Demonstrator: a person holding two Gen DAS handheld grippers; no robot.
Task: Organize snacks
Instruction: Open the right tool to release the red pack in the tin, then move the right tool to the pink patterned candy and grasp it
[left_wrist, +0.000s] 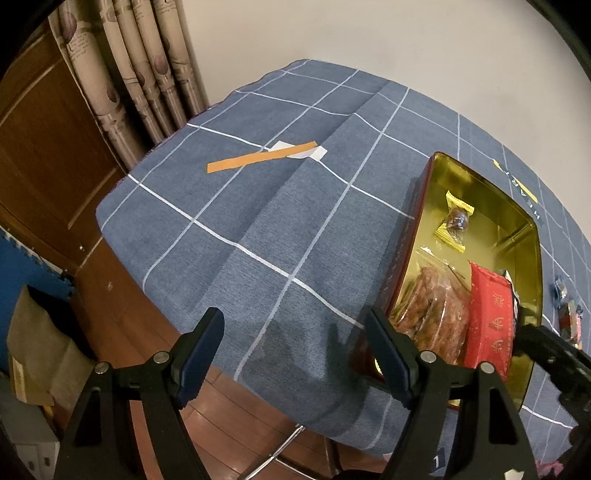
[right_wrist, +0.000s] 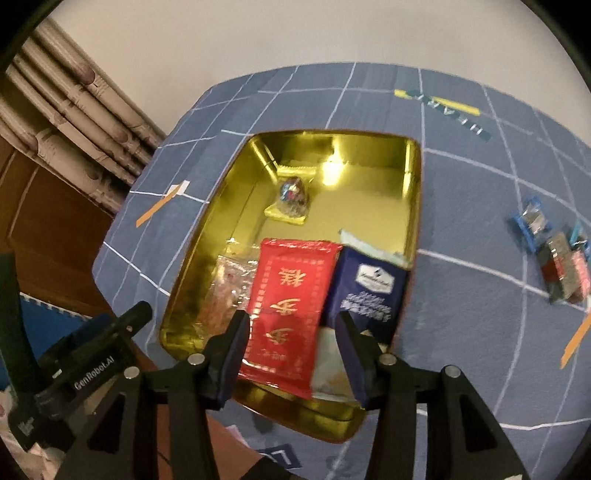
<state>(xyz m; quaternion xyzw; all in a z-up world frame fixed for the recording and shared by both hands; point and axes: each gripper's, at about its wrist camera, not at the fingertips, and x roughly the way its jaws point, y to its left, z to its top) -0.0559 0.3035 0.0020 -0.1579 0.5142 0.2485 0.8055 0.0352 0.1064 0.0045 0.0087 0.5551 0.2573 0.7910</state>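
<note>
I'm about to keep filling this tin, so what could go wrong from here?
The right tool stands open over the red packet, whose near end rides up over the gold tin rim; it may slide out. The tin's near end sits close to the table edge, so a push could tip it.

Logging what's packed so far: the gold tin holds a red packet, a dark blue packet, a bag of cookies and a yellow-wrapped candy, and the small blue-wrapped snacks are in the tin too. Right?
Not quite. The small blue-wrapped snacks lie outside the gold tin, on the cloth to its right, as the right wrist view shows. The red packet, dark blue packet, bag of cookies and yellow-wrapped candy are inside.
</note>
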